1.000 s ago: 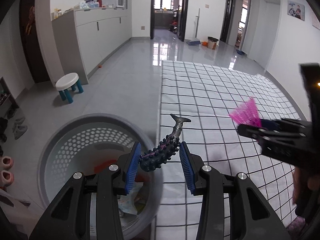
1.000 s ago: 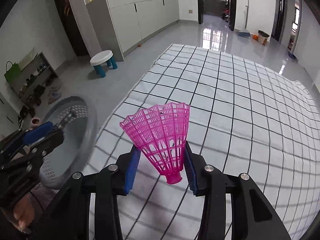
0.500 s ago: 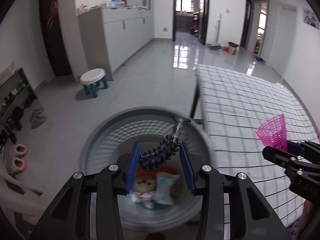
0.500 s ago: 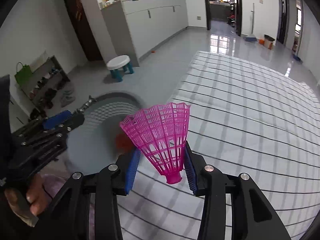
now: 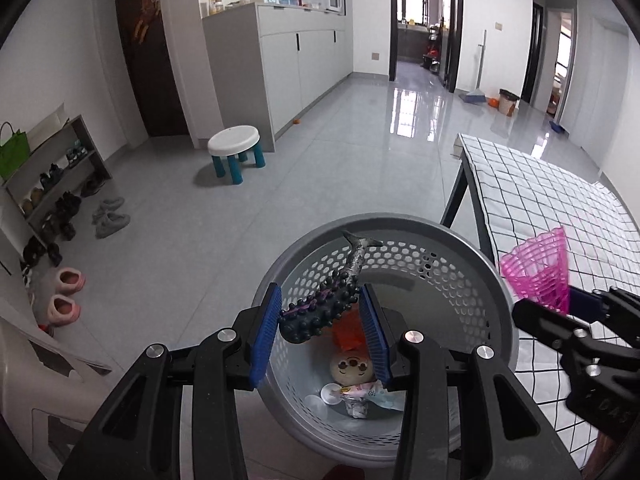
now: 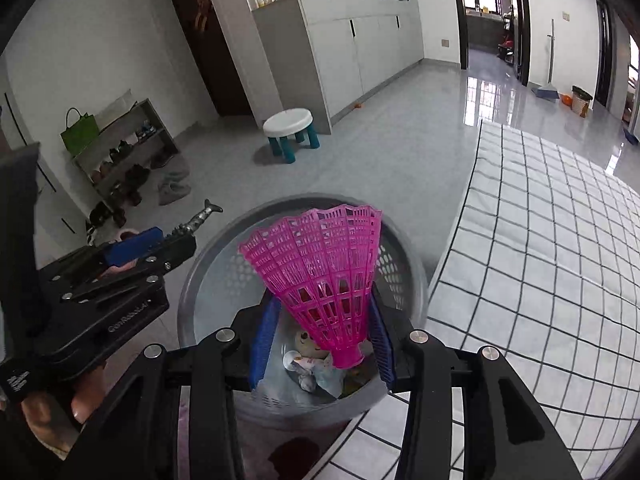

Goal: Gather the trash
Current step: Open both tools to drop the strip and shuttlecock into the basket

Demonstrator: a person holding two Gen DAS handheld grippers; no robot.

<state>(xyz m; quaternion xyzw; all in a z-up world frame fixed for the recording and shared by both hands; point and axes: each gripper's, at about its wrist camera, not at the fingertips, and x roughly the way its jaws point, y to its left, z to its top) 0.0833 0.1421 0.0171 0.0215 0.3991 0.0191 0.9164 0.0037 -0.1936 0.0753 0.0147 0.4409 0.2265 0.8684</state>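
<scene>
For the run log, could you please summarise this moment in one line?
left gripper: shut on spiky toy fish | right gripper: shut on pink shuttlecock | both above grey basket

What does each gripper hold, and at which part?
The left gripper holds a dark knobbly toy fish by its thick body. The right gripper holds a pink shuttlecock by the lower skirt, above the base.

The basket [image 5: 496, 280] mouth lies open below both tongs. The desk [image 6: 540, 240] edge crowds its right side; open floor [image 5: 280, 208] lies left.
</scene>
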